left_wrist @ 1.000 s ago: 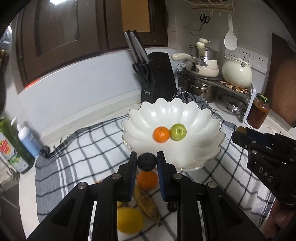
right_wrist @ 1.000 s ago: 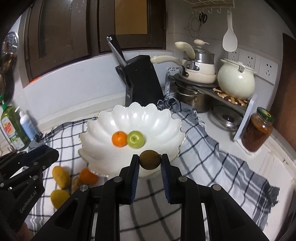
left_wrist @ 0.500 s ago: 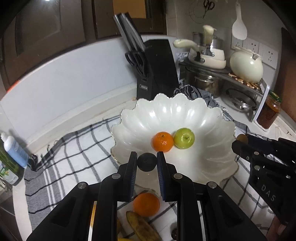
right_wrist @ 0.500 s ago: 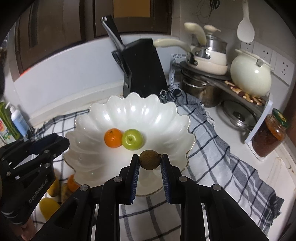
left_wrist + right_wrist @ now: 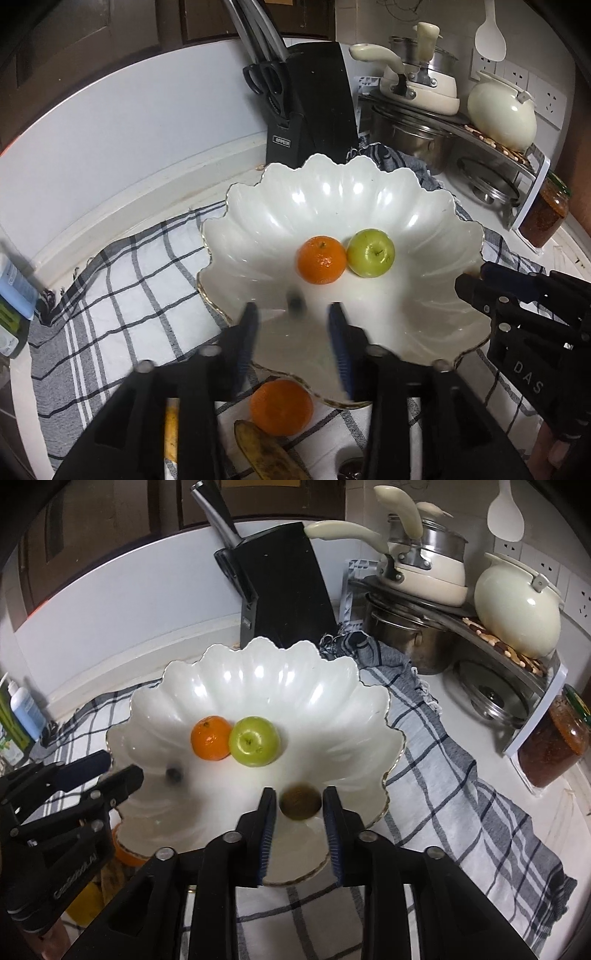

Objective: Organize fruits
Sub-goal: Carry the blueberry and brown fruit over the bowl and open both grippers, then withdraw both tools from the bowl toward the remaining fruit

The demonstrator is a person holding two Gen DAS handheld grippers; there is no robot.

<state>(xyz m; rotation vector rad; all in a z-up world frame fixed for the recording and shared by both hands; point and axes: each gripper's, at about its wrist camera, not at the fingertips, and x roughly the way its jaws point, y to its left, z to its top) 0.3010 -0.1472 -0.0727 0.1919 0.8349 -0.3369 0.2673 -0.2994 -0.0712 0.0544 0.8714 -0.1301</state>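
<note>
A white scalloped bowl (image 5: 332,192) (image 5: 258,672) on a checked cloth (image 5: 129,295) holds an orange (image 5: 321,259) (image 5: 210,737) and a green apple (image 5: 370,252) (image 5: 254,740). My left gripper (image 5: 293,332) hangs over the bowl's near left side with its jaws opening. A small dark fruit (image 5: 295,302) (image 5: 173,774), blurred, is free of the pads and over the bowl floor. My right gripper (image 5: 299,812) is over the near right rim, jaws opening. A brown kiwi (image 5: 300,801) sits between the pads with slim gaps on both sides.
On the cloth in front of the bowl lie another orange (image 5: 281,407) and a browned banana (image 5: 262,454). A black knife block (image 5: 314,103) stands behind the bowl. Pots on a rack (image 5: 417,579) and a jar (image 5: 550,746) fill the right side.
Both grippers came forward and down over the bowl. Both sets of jaws have parted: the dark fruit has left the left pads, and the kiwi has come loose between the right pads.
</note>
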